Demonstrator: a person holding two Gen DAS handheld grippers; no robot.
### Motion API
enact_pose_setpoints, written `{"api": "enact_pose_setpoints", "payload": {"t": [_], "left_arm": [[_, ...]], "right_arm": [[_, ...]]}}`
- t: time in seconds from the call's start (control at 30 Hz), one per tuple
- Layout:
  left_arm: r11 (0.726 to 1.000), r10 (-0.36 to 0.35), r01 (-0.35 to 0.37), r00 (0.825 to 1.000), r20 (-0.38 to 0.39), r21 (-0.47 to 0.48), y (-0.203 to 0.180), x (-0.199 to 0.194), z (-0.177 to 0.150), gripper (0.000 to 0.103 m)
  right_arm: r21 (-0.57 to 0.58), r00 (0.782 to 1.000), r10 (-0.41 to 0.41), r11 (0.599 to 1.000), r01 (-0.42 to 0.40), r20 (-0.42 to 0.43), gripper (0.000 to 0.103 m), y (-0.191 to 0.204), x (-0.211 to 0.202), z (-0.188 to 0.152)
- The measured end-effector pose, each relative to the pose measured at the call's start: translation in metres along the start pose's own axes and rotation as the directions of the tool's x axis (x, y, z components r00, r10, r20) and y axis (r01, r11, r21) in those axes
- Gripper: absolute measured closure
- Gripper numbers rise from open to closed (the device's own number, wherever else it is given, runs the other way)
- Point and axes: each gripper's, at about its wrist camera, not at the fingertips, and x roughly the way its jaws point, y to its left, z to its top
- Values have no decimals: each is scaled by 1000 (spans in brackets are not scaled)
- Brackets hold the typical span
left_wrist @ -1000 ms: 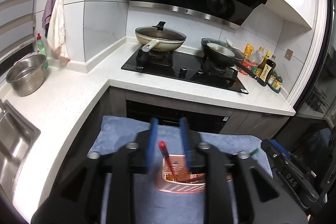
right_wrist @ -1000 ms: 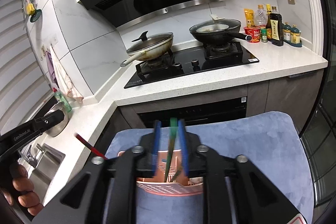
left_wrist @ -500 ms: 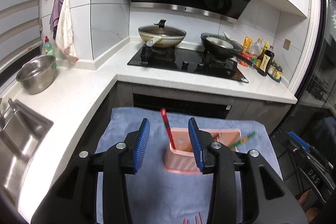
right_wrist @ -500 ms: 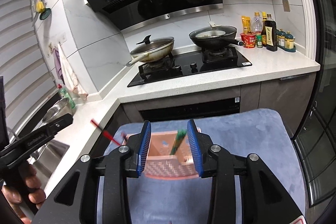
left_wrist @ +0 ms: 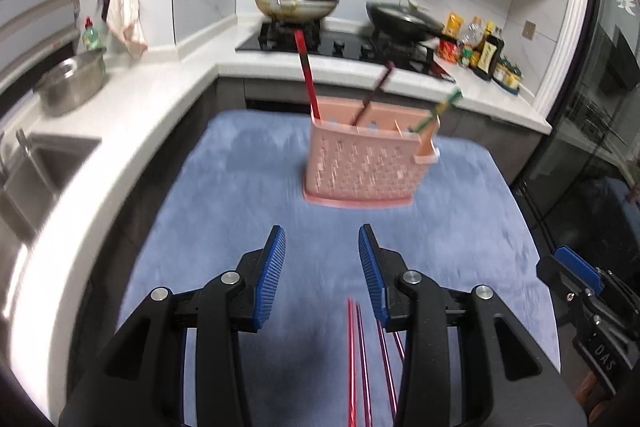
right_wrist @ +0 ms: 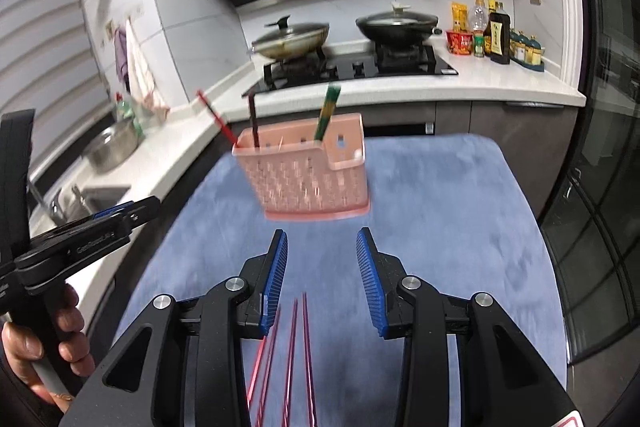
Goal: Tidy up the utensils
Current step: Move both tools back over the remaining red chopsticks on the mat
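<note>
Pink caddy [left_wrist: 366,163] stands upright mid-mat [left_wrist: 240,187], compartments up so the red [left_wrist: 307,79], dark [left_wrist: 374,91] and green [left_wrist: 438,109] sticks lean inside. Left claw [left_wrist: 322,267] and right claw [right_wrist: 322,271] both spread, empty, above loose pink chopsticks [right_wrist: 298,347] at the near edge; bare mat lies on either side of the caddy

Bare blue mat [left_wrist: 240,187] lies open at frame center; the pink utensil caddy [left_wrist: 366,163] blocks beyond, pink chopsticks [left_wrist: 356,355] lying along the bottom edge.
</note>
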Motion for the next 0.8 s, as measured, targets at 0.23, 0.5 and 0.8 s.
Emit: {"api": "enact_pose_setpoints", "payload": {"t": [0.23,0.5,0.8], "left_arm": [[1000,0,0,999,-53,8,0,-9,-54,67],[998,23,-17,992,-121,56,0,-9,-105,67],[997,32,-19,982,-185,69,2,-4,-146,67]], "right_arm": [[-13,997,-9,1000,8,-83,67,1,-9,-56],[-3,981,-16,1000,16,-194,67,1,-2,-117],[-5,966,-29,1000,28,-258,67,2,13,-160]]}}
